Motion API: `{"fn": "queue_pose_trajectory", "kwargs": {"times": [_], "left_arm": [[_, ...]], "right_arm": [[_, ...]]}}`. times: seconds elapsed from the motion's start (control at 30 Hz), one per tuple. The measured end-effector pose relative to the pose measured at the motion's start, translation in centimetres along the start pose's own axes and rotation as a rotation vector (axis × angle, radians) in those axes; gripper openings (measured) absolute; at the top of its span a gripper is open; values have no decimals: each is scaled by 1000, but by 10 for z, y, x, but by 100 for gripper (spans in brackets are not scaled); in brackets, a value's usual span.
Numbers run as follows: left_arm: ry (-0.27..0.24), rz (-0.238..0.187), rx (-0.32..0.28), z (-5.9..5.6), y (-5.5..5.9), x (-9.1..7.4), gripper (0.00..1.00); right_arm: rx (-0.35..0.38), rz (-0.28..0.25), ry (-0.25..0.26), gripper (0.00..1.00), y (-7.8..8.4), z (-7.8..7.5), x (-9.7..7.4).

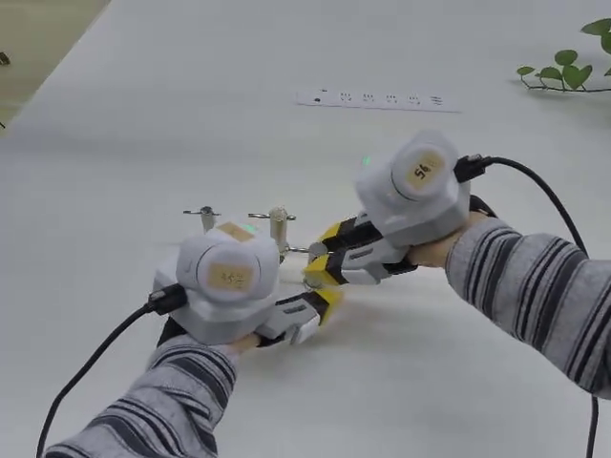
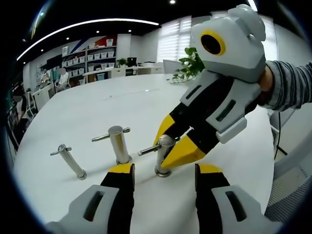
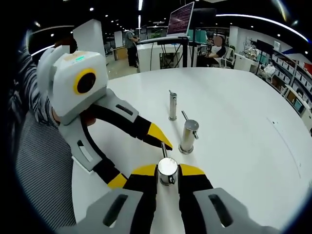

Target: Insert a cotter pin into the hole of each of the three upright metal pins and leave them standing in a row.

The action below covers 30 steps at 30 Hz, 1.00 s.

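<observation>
on the desk (image 1: 286, 57) two pins (image 2: 70, 161) (image 2: 118, 144) held their cotter pins (image 2: 109, 135), my right claw (image 3: 168, 171) clamped the third pin (image 2: 163, 156), its cotter pin (image 2: 146, 150) seemingly nearly home, and my left claw (image 2: 164, 170) gaped empty around its base.

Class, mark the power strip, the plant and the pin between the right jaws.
power strip (image 1: 377, 98), head view, casing middle
plant (image 1: 567, 57), head view, a leaf
pin (image 3: 167, 167), right gripper view, its round top
</observation>
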<state>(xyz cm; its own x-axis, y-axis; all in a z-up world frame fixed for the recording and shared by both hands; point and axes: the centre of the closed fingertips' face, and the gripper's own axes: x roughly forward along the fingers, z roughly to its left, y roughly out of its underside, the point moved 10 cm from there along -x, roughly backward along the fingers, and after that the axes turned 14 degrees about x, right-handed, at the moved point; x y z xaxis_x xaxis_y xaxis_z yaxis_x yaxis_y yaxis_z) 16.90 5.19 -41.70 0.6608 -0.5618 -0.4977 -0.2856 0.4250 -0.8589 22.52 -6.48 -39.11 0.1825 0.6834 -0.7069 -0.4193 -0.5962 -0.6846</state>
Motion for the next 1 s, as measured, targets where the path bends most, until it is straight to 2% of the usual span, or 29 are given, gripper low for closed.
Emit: {"fn": "queue_pose_trajectory", "kwargs": {"times": [0.23,0.37,0.5,0.73,1.0], "left_arm": [[12,-11,3,0,-2,-10,53],[13,-3,-1,1,-1,-18,58],[5,-2,-9,3,1,-27,63],[-26,-32,-25,12,-2,-42,72],[-68,-35,-31,27,1,-57,79]], "right_arm": [[-10,-6,-14,9,0,2,-1],[-13,-5,-20,8,0,1,-3],[-14,-6,-21,8,1,-6,-6],[-30,17,0,8,-1,-17,-13],[-47,36,7,8,-8,-29,-19]]}}
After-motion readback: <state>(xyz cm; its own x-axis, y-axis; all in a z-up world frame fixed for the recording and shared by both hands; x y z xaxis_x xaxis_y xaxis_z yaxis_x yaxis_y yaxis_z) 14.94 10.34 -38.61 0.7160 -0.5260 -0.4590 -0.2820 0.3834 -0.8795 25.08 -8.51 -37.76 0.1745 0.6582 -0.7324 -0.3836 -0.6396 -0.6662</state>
